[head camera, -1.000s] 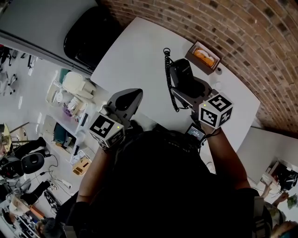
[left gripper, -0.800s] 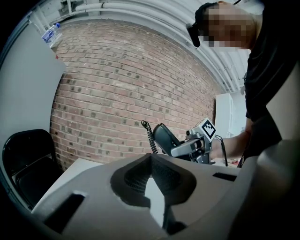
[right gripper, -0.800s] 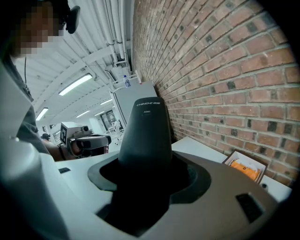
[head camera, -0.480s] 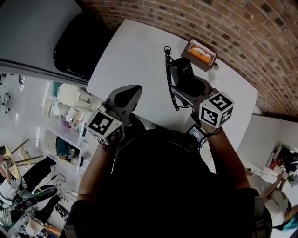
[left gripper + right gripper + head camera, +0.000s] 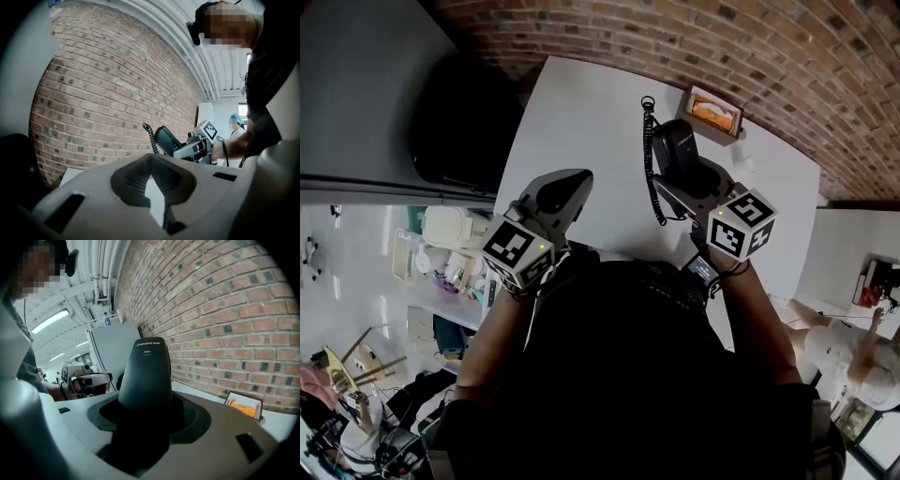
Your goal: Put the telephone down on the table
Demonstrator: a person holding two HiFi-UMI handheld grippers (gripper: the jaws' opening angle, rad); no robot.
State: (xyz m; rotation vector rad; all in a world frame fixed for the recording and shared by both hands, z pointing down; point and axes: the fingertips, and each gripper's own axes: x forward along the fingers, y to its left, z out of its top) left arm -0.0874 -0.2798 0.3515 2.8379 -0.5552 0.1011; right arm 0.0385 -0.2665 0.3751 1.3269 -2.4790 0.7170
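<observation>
A black telephone handset (image 5: 678, 150) with a coiled black cord (image 5: 650, 164) is held above the white table (image 5: 581, 112), my right gripper (image 5: 692, 184) shut on its lower end. In the right gripper view the handset (image 5: 145, 373) stands up out of the right gripper (image 5: 145, 416) in front of the brick wall. My left gripper (image 5: 562, 186) hovers over the table's near-left edge, jaws together with nothing in them. The left gripper view shows the left gripper (image 5: 151, 161) with the handset (image 5: 164, 139) and the right gripper (image 5: 190, 149) beyond it.
A small open box with orange contents (image 5: 713, 110) lies at the table's far edge by the brick wall (image 5: 750, 47); the box (image 5: 243, 406) also shows in the right gripper view. A black chair (image 5: 464, 122) stands left of the table. The table's left and middle parts are bare.
The view has shifted. My right gripper and the handset sit slightly farther right and up in the picture. The left gripper has hardly moved relative to the table.
</observation>
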